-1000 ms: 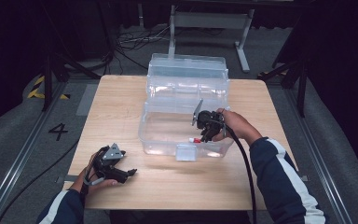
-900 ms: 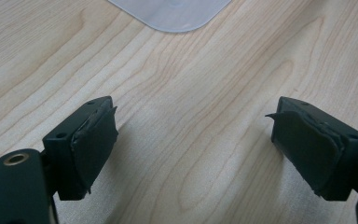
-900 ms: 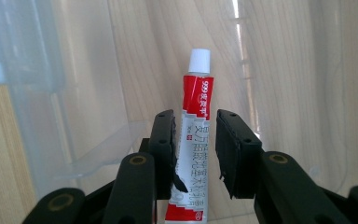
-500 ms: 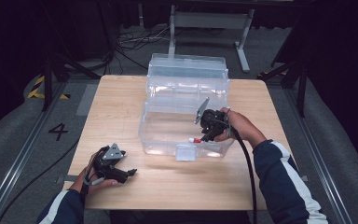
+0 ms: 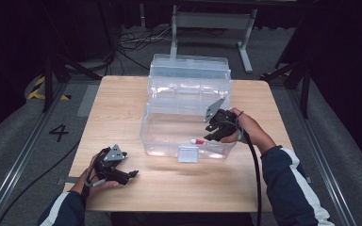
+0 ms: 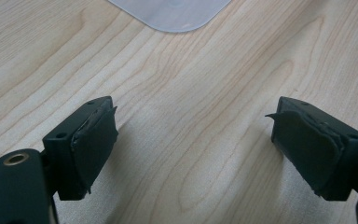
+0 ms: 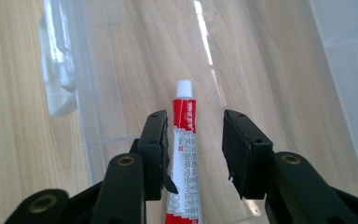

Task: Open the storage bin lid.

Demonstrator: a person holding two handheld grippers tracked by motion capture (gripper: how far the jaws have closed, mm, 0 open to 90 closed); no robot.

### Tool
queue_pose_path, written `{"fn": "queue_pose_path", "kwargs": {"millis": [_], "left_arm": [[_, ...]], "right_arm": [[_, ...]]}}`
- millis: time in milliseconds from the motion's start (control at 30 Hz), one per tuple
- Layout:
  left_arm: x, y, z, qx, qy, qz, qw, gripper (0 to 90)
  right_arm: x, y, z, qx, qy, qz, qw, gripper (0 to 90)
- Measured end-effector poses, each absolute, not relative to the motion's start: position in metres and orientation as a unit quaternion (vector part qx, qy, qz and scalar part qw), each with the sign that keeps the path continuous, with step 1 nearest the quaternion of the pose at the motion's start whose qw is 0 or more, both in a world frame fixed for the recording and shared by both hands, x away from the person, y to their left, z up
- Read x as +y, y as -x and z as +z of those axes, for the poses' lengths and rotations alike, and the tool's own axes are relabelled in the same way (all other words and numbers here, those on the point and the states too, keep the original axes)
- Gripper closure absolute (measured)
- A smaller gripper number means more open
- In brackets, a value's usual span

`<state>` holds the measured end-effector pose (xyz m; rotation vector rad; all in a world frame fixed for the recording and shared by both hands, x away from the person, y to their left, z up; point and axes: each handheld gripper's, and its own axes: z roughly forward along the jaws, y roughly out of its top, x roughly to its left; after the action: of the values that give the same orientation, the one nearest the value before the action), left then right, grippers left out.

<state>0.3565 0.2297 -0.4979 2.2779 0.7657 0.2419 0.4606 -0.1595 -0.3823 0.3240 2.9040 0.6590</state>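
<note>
Right gripper view looks down into the clear plastic box point(image 7: 307, 70), where a red and white tube point(image 7: 182, 140) lies on the box floor, its white cap pointing away. The right gripper point(image 7: 193, 149) has its jaws apart on both sides of the tube; they have just been opening, and the right pad does not press the tube, while the left pad point(image 7: 161, 149) is just beside it, maybe touching. I judge that the tube is being released into the box. To do this well, the jaws should open a little more so the left pad is free, and then the gripper should rise straight up, so the tube is not dragged.

In the high view the right gripper point(image 5: 219, 126) is near the front wall and the right wall of the box point(image 5: 169, 141), with the open lid standing behind, so upward is the free way. The left gripper point(image 5: 118, 170) rests on the counter point(image 5: 122, 99) well apart from the box, jaws wide apart and holding nothing.
</note>
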Motion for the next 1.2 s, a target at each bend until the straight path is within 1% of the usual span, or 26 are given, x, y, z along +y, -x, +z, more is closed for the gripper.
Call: {"fn": "queue_pose_path", "kwargs": {"millis": [133,533,633,900,1033,1133,1200], "left_arm": [[0.230,-0.357,-0.498,0.295,-0.882,0.094,0.355,14.3],[0.229,-0.357,-0.497,0.296,-0.882,0.094,0.353,14.4],[0.227,-0.357,-0.495,0.308,-0.884,0.094,0.340,14.4],[0.226,-0.358,-0.492,0.310,-0.889,0.088,0.325,15.2],[0.224,-0.358,-0.489,0.305,-0.893,0.093,0.317,16.8],[0.221,-0.359,-0.485,0.308,-0.894,0.117,0.304,18.3],[0.219,-0.359,-0.480,0.304,-0.894,0.122,0.304,18.6]], "right_arm": [[-0.167,-0.459,-0.379,0.958,-0.115,0.249,0.085,58.4],[-0.189,-0.449,-0.367,0.922,-0.129,0.341,0.128,55.5],[-0.194,-0.447,-0.361,0.913,-0.134,0.361,0.139,54.8],[-0.205,-0.445,-0.349,0.894,-0.141,0.392,0.165,50.8],[-0.209,-0.447,-0.341,0.887,-0.146,0.401,0.177,49.1],[-0.211,-0.448,-0.334,0.881,-0.150,0.406,0.192,47.2],[-0.212,-0.451,-0.329,0.878,-0.156,0.407,0.197,46.3]]}}
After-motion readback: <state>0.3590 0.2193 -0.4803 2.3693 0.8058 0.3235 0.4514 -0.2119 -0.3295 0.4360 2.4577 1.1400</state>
